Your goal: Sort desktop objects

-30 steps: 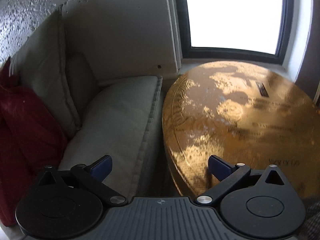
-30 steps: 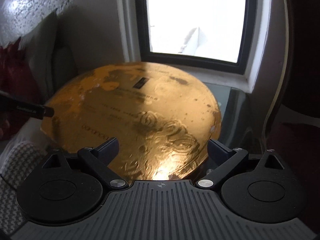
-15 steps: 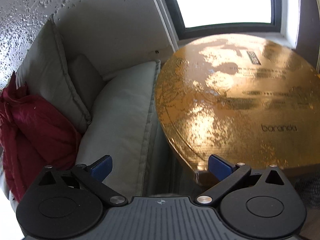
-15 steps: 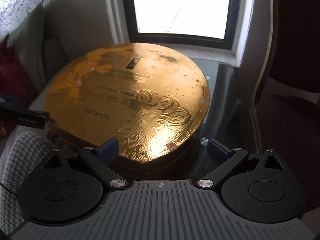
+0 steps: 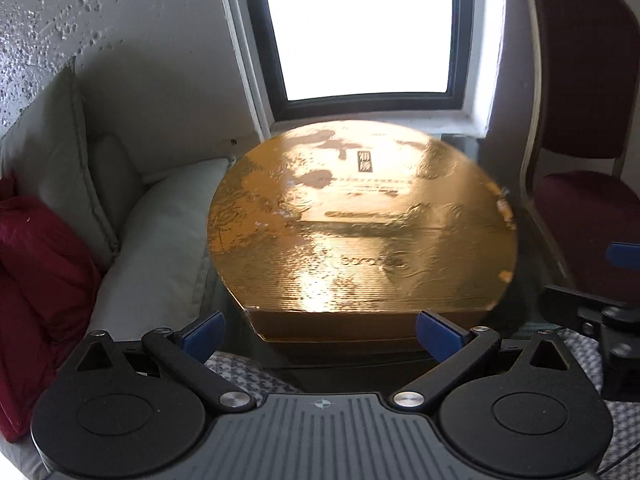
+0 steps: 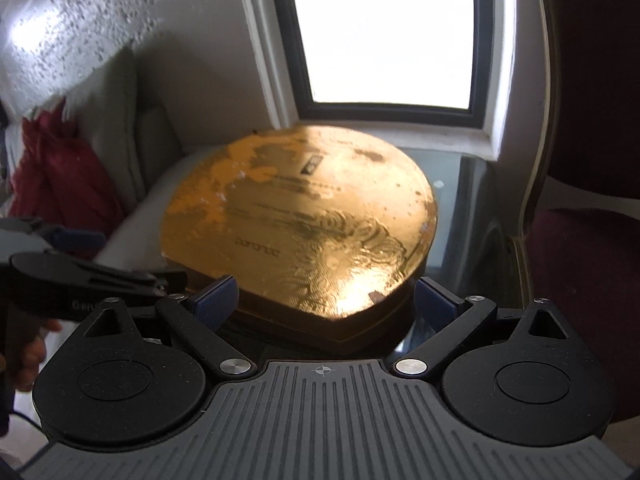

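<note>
A large golden box with a rounded, embossed lid lies on a dark glass table, seen also in the right wrist view as the golden box. My left gripper is open just short of the box's near edge, nothing between its blue pads. My right gripper is open too, facing the box's pointed near corner, its fingers standing either side of it without touching. The right gripper's blue tip shows at the left wrist view's right edge, and the left gripper's black body at the other view's left edge.
A pale cushioned sofa with a dark red cushion stands left of the table. A dark red chair stands at the right. A bright window is behind. Grey checked fabric lies below the left gripper.
Both grippers have pulled back and away from the box, so it looks smaller and whole. The left gripper has swung right, from the sofa side to face the box head-on. Both stay open.
</note>
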The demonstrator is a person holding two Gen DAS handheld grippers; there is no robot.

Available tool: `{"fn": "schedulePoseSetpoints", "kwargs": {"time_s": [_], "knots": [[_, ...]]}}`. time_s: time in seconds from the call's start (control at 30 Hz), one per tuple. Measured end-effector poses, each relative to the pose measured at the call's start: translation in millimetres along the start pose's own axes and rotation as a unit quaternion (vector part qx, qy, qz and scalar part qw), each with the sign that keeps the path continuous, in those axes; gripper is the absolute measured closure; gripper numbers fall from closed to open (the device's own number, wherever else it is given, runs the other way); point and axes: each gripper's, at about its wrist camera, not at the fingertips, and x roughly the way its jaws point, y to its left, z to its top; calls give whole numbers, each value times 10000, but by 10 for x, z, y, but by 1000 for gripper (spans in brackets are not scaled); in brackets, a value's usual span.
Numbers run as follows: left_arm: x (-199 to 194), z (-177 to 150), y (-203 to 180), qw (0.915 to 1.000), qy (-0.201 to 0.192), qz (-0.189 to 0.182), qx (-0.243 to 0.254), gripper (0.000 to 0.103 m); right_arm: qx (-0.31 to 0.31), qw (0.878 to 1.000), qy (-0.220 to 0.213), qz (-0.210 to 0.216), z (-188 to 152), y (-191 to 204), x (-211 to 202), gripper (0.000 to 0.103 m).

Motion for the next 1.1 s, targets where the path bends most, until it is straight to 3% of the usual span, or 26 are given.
{"fn": "schedulePoseSetpoints", "kwargs": {"time_s": [0.33, 0.6, 1.1], "knots": [[-136, -18, 23, 9997, -31, 198, -129, 0, 111, 9999, 71, -83, -34, 26, 25, 5], [-94, -43, -16, 9997, 231, -35, -87, 0, 65, 9997, 192, -118, -24, 70, -34, 5], [-24, -100, -80, 9987, 483, -122, 50, 0, 149, 9990, 382, -170, -60, -6, 17, 5]]}}
